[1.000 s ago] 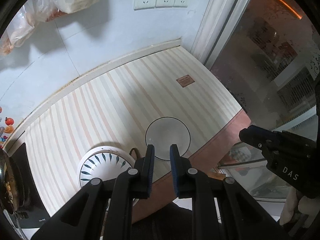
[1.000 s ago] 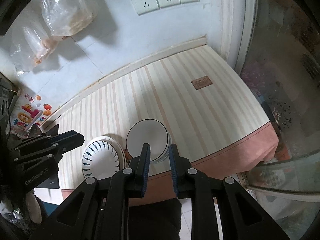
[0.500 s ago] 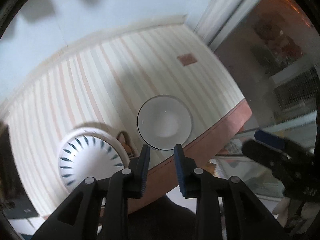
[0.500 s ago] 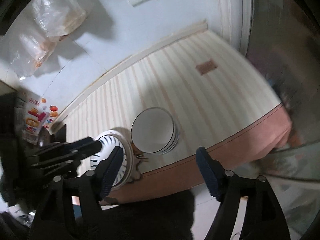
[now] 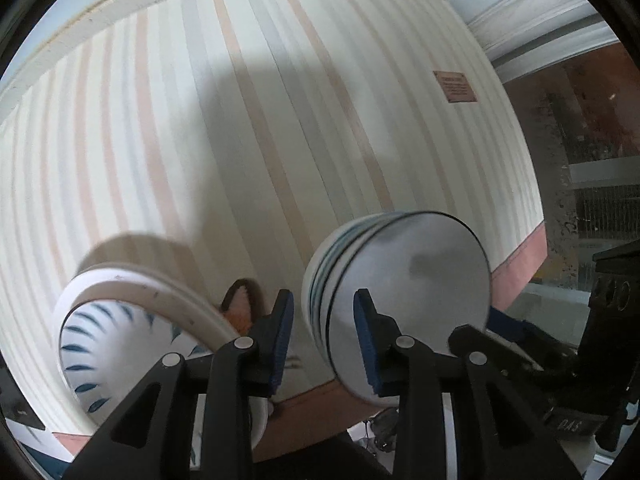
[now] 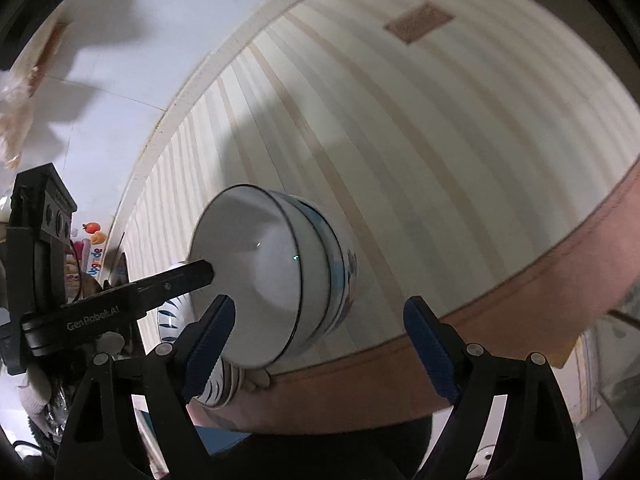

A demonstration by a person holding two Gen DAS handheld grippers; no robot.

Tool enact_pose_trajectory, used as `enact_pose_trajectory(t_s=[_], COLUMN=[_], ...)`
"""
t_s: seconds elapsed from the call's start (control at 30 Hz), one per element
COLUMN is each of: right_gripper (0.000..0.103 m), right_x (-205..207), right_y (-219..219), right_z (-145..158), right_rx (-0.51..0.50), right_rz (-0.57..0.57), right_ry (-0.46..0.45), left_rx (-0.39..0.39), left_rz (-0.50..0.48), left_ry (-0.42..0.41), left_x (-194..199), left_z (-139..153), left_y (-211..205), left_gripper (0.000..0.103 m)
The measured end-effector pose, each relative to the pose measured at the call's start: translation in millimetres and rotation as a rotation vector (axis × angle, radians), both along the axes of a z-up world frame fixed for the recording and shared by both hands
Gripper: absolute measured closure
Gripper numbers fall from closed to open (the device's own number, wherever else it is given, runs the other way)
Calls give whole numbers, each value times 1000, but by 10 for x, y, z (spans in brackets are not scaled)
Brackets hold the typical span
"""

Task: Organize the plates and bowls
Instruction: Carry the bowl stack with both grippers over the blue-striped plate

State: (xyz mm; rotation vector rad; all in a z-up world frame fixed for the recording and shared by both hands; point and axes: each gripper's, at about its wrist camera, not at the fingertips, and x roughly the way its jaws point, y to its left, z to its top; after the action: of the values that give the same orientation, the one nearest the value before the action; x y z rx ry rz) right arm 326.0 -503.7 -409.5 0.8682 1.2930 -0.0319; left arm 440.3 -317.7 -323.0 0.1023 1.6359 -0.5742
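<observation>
A stack of white ceramic bowls with thin dark rims and blue bands [image 5: 396, 304] is seen near the front edge of a cream tablecloth striped in pale orange and grey [image 5: 256, 112], with a white dish painted with dark blue leaf strokes [image 5: 108, 336] just beside it on its left; the left gripper [image 5: 323, 340] has just been opening its jaws and is held only narrowly parted, its blue pads straddling the left side of the stack's rim in the left wrist view, though whether either pad touches the rim cannot be told through the blur; the right gripper [image 6: 320, 344] has likewise just been opening and is spread wide, with the near side of the bowl stack [image 6: 276, 276] between its fingers and no pad pressed on it; nothing is held by either gripper. The step in hand is judged to be a two-sided approach to the bowl stack, so the sorting is barely begun. Several faults are possible from here: the top bowl could be tipped or the whole stack pushed toward the terracotta border and off the table edge if a pad is driven against the rim before it is closed; the leaf-painted dish could be knocked by the left gripper's outer finger, since it lies so close; a shallow pinch on a smooth glazed rim could slip when lifted; and more than one nested bowl could be raised together, then dropped.
</observation>
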Motion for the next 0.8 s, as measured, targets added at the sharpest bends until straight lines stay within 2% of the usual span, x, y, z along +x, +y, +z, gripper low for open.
enact_pose_trajectory(t_s=[0.3, 0.5, 0.8], right_gripper=[15, 15, 13], right_x=[248, 367, 538], right_y=[66, 121, 197], right_z=[-422, -597, -798], right_rx=[46, 77, 159], right_rz=[36, 55, 31], right_ry=[52, 66, 66], left_rx=[31, 4, -54], left_rz=[-44, -64, -65], left_ry=[23, 43, 98], left_x=[35, 99, 218], left_z=[-265, -321, -401], left_y=[-162, -224, -233], left_gripper=[72, 61, 57])
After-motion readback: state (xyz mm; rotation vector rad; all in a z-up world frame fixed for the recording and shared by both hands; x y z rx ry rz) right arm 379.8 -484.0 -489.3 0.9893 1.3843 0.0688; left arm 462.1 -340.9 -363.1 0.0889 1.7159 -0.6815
